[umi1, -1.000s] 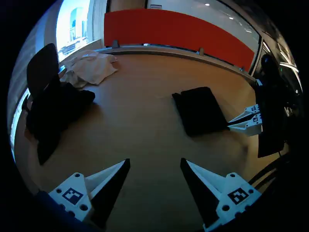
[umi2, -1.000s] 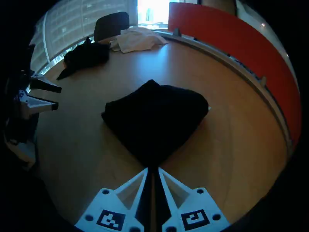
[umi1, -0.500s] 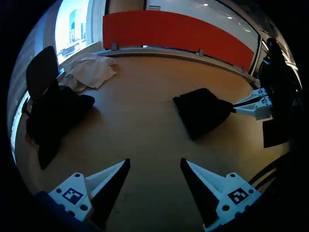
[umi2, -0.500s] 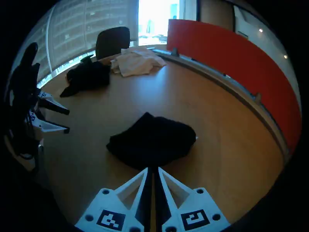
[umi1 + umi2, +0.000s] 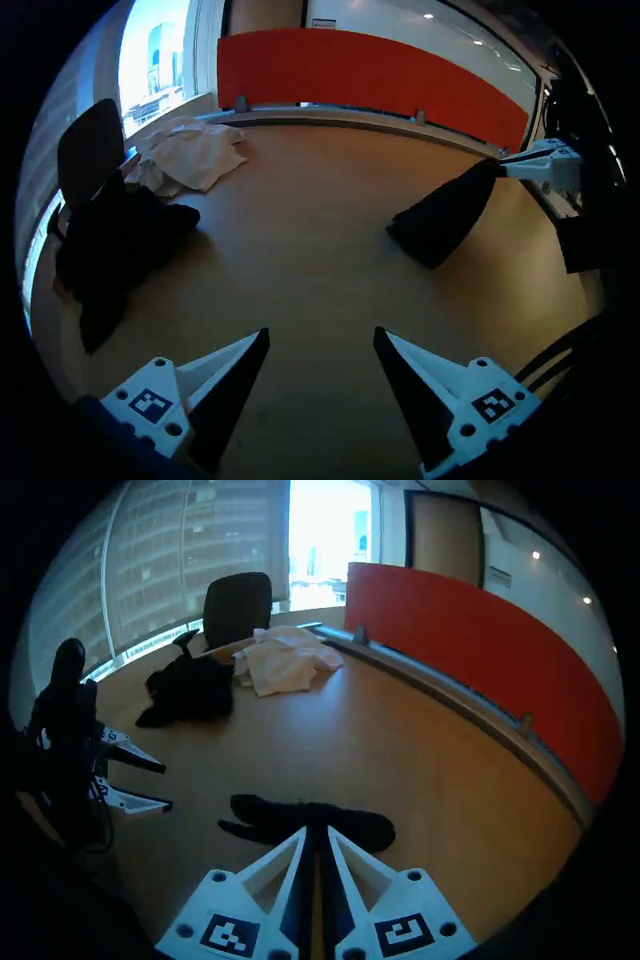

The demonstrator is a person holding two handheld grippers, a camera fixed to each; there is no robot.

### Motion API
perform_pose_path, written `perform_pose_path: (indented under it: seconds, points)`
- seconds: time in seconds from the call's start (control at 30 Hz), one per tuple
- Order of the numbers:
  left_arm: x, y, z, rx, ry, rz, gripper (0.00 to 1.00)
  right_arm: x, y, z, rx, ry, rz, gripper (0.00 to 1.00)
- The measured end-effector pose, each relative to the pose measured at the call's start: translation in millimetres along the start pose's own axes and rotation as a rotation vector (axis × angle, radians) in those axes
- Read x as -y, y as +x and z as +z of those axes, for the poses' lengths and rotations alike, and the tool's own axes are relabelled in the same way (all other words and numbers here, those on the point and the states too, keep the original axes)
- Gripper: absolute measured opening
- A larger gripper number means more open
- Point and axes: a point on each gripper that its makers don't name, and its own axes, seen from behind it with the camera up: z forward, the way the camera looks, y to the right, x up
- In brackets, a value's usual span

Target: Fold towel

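Towel: I see the black towel caught by one end and drawn up into a taper. It is narrow at the grip and broad where its lower end rests on the wooden table.
Towel surface: matte and creased; it is too dark for me to make out any hem or fold line.
Towel from the right gripper view: the towel is a low, crumpled dark strip lying across the table just past the fingertips.
Right gripper: the right gripper has its jaws nearly together, clamped on the cloth. From the left gripper view I see the right gripper raised above the table near the far right edge.
Left gripper: the left gripper has its jaws spread wide with nothing between them, over bare wood and well apart from the towel.
Far end of table: a white cloth heap and a dark cloth heap lie beside a black chair.
Backdrop: a red partition runs along the table's far edge.
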Motion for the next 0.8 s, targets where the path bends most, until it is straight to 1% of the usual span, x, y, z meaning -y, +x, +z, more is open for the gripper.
perform_pose_path:
  seconds: [0.2,0.4,0.6,0.8]
  points:
    - [1.1,4,0.6,-0.007,0.005,0.005,0.97,-11,15,-17.3,-0.027,-0.010,0.003,0.05]
    - [-0.1,10,1.4,-0.015,0.004,0.005,0.97,-28,18,-40.4,-0.035,-0.039,0.008,0.05]
    - [-4.6,12,3.4,-0.015,-0.001,0.014,0.97,-59,7,-71.9,-0.033,-0.084,0.044,0.05]
    - [-10.0,15,5.6,-0.012,-0.004,0.032,0.97,-95,-15,-106.4,-0.018,-0.135,0.073,0.05]
